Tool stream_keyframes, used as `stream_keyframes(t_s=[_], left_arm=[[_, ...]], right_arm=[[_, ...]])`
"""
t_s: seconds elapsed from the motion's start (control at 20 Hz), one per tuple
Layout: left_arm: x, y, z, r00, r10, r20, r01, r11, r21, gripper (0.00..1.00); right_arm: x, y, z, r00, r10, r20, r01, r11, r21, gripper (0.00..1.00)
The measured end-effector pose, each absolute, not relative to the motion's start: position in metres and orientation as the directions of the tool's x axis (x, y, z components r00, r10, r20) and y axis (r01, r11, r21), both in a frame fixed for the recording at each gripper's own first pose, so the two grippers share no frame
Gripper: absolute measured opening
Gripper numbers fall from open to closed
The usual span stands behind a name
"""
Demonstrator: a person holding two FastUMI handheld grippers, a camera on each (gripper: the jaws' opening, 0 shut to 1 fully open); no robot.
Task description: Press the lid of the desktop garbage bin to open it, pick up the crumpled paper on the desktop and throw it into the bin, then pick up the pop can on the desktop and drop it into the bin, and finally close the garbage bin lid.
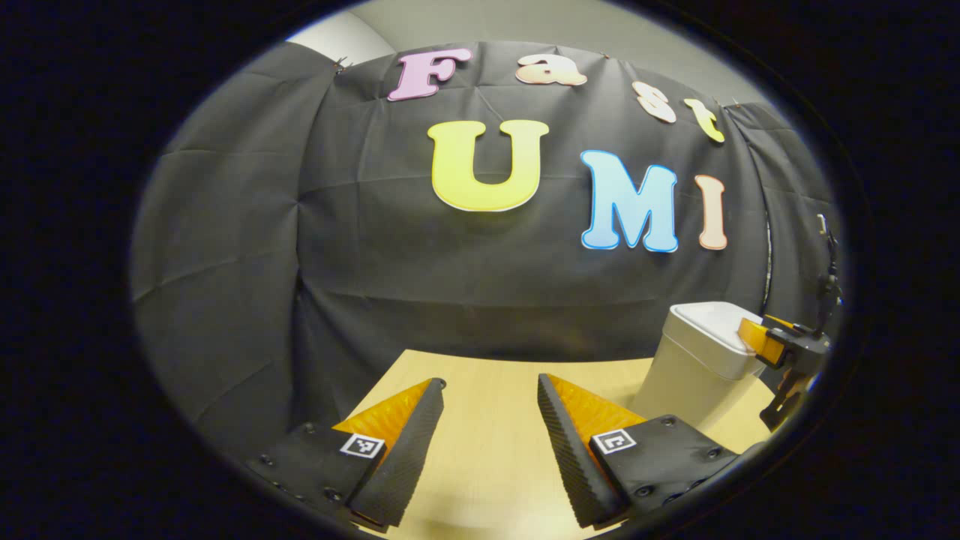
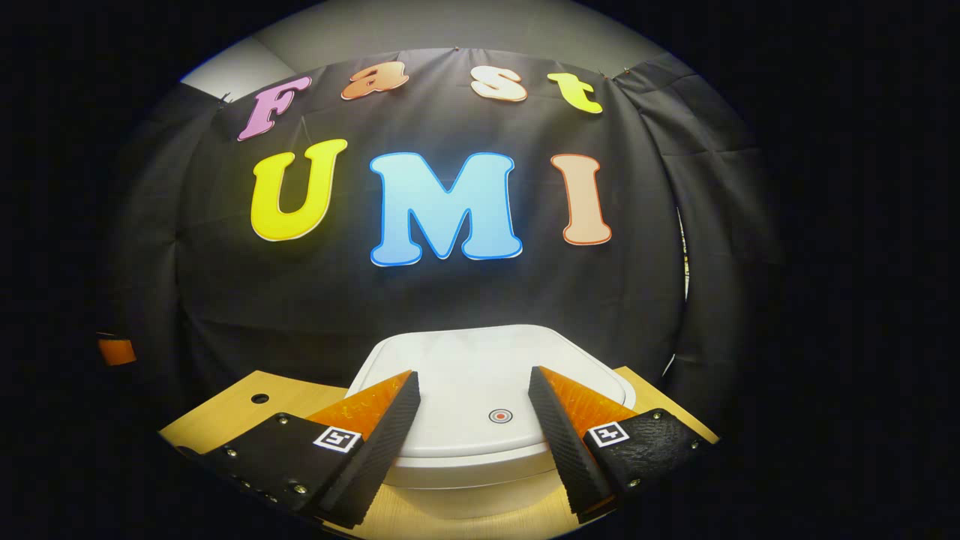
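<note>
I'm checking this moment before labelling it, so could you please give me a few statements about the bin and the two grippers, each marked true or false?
1. The garbage bin has its lid closed. True.
2. The right gripper is shut on a pop can. False: its fingers stand apart with nothing between them, over the lid.
3. A small round mark sits on the lid between the right gripper's fingers. True.
4. The left gripper is shut on crumpled paper. False: it is open and holds nothing, above the wooden table.
5. In the left gripper view the bin stands to the left of that gripper's fingers. False: it stands to their right.
</note>
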State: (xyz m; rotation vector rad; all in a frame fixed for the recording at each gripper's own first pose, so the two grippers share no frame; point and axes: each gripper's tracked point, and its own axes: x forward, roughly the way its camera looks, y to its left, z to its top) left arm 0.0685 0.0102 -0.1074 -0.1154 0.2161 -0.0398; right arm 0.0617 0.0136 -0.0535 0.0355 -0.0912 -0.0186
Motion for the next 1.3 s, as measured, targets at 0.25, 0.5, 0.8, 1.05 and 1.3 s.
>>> stream_keyframes(t_s=[0.25,0.5,0.8,1.05,1.3], left_arm=[[0.069,0.003,-0.092,0.980,-0.071,-0.183,0.052,0.993,-0.106,0.85],[0.071,-0.009,-0.080,0.983,-0.088,-0.162,0.072,0.992,-0.104,0.90],[0.068,-0.022,-0.062,0.986,-0.103,-0.132,0.089,0.990,-0.107,0.94],[0.060,-0.026,-0.031,0.992,-0.101,-0.071,0.094,0.990,-0.106,0.85],[0.057,-0.056,-0.016,0.987,-0.159,-0.036,0.155,0.984,-0.085,0.85]], right_arm=[[0.060,0.013,-0.050,0.996,-0.034,0.085,0.031,0.999,0.040,0.94],[0.041,0.019,-0.028,0.994,-0.035,0.108,0.033,0.999,0.026,0.93],[0.006,0.031,-0.001,0.988,-0.010,0.155,0.001,0.998,0.055,0.93],[-0.020,0.030,0.011,0.983,-0.009,0.182,-0.005,0.997,0.076,0.93],[-0.041,0.033,0.015,0.980,-0.010,0.200,0.003,0.999,0.035,0.93]])
